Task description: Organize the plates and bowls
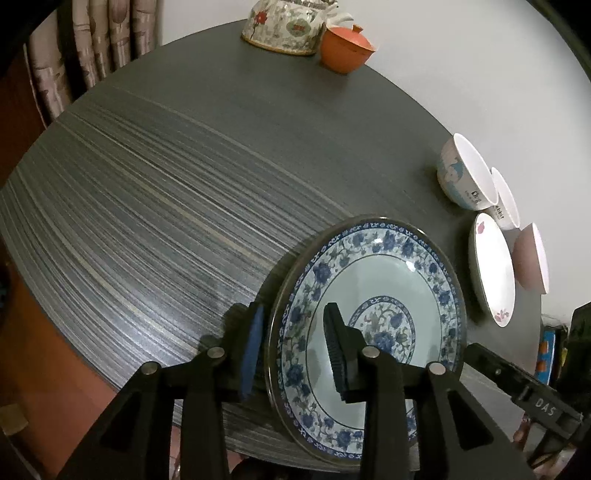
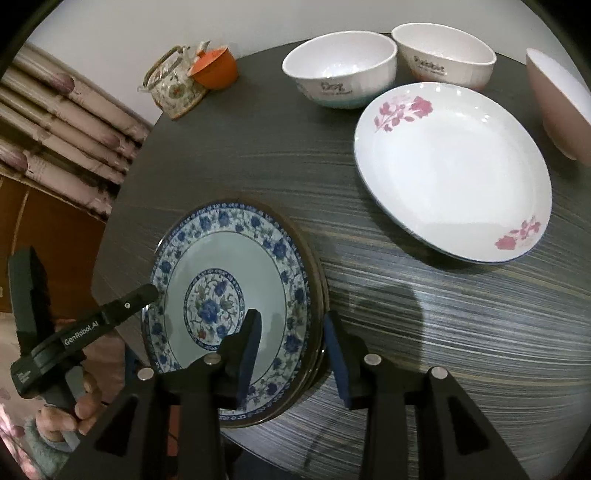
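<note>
- Left gripper (image 1: 293, 343): jaws straddle the near-left rim of the blue plate (image 1: 384, 273). One finger stands outside the rim, the other inside over the well. A slim gap shows between the outer pad and the rim, so the pads do not clamp it.
- Right gripper (image 2: 291, 354): jaws straddle the right rim of the same blue plate (image 2: 221, 266). The inner finger is over the well, the outer one beside the rim. The jaws are narrow and parted; pad contact with the rim cannot be confirmed.
- Blue plate: lies at the near edge of the table (image 1: 166, 192), flat or nearly so.
- Hand (image 2: 79, 402): grips the left gripper's handle, at lower left in the right wrist view.
- White plate (image 2: 454, 170): pink flower print, flat on the table, apart from the blue plate.
- Bowls: two white bowls (image 2: 340, 66) (image 2: 443, 51) stand side by side behind the white plate; a pink bowl (image 2: 554, 107) is just beside it.
- Teapot (image 1: 284, 26) and orange cup (image 1: 345, 48): touching, at the far edge.
</note>
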Demonstrator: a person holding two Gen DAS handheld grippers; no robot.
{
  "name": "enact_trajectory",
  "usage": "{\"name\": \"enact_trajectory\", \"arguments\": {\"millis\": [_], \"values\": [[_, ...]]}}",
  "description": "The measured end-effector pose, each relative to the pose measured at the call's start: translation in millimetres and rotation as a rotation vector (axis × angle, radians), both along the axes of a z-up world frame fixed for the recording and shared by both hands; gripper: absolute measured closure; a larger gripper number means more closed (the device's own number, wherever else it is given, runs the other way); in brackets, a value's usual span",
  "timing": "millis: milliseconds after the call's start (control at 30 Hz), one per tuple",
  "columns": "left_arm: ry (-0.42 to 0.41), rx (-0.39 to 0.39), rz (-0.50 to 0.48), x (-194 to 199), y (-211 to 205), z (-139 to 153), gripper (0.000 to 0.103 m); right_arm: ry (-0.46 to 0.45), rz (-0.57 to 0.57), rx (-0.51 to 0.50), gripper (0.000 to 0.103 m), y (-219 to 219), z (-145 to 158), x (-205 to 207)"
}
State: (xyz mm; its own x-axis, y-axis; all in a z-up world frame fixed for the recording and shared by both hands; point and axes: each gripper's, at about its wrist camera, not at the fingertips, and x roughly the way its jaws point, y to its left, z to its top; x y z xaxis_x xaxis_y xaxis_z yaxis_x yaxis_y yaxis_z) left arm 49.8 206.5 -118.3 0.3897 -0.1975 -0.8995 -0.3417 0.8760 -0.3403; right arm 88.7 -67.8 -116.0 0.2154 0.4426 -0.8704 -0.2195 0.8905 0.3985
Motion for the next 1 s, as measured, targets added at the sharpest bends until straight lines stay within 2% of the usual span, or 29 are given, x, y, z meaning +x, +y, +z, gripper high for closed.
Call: {"name": "enact_trajectory", "arguments": {"millis": [300,500,667,733,900,1000], "values": [[-0.093,0.075,0.029,-5,0,18,0.073,-0.095,-0.057,0.088,0.067,-41,7,-7],[-0.194,0.230,0.045,-8,-6,40,0.071,-0.183,-0.146,0.080,0.067,-87,14,-10],[-0.259,0.323,0.045,-10,-15,53,0.071,-0.243,-0.229,0.049,0.067,-126,15,-4],[-0.277,0.339,0.030,-10,-22,56,0.070,-0.251,-0.256,0.034,0.067,-141,13,-1],[-0.281,0.337,-0.096,2,-58,61,0.067,-0.286,-0.273,-0.022,0.067,-159,13,16],[-0.271,0.282,-0.167,20,-85,63,0.067,-0.290,-0.275,-0.037,0.067,-165,11,25]]}}
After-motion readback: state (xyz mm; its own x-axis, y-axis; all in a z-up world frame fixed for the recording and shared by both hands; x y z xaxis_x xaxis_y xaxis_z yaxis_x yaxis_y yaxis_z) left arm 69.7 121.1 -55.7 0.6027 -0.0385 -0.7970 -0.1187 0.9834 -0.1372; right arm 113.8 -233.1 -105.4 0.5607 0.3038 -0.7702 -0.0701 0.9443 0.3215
